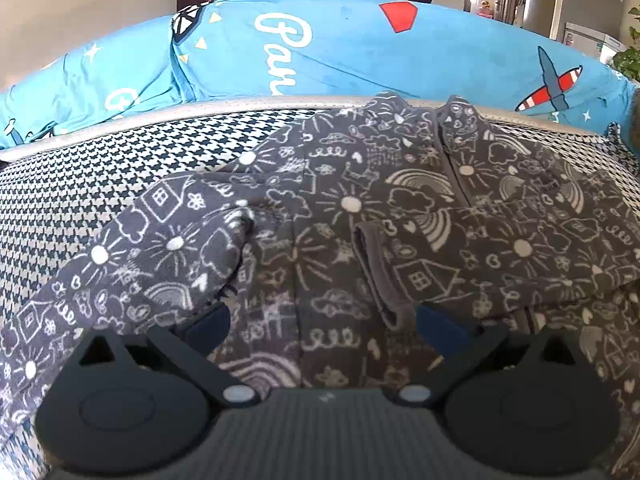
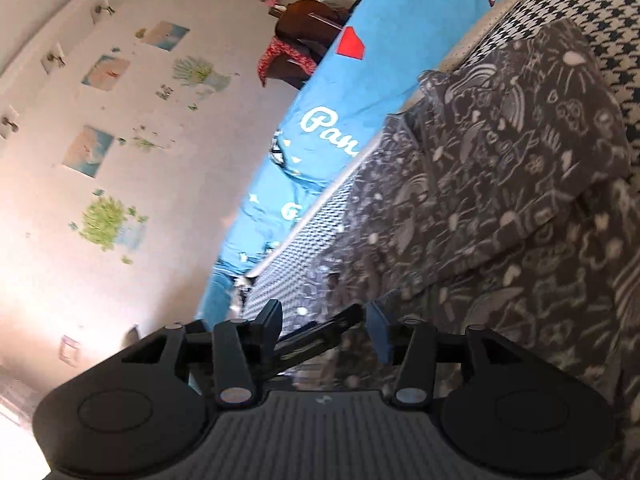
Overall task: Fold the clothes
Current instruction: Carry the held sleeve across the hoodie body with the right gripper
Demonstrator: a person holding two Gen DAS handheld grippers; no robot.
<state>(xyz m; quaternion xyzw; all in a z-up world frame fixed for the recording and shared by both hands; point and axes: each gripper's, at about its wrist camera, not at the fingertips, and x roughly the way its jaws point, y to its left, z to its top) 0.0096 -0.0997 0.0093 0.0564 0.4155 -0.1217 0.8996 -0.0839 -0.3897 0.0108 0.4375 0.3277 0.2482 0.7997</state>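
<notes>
Left wrist view: the left gripper (image 1: 322, 330) spreads its fingers wide over the grey doodle-print garment (image 1: 360, 216), which lies ahead on the houndstooth cushion (image 1: 100, 184). Right wrist view: the right gripper (image 2: 324, 328) tilts, fingers narrowed around the garment's edge (image 2: 344, 280).

Grey doodle-printed zip-front garment (image 1: 360, 216), sleeves folded inward, flat on the houndstooth cushion (image 1: 100, 184)

My left gripper (image 1: 322, 330) hovers open over the grey doodle-print garment (image 1: 360, 220). It lies on the houndstooth cover (image 1: 100, 184), blue bedding (image 1: 320, 48) beyond.
</notes>
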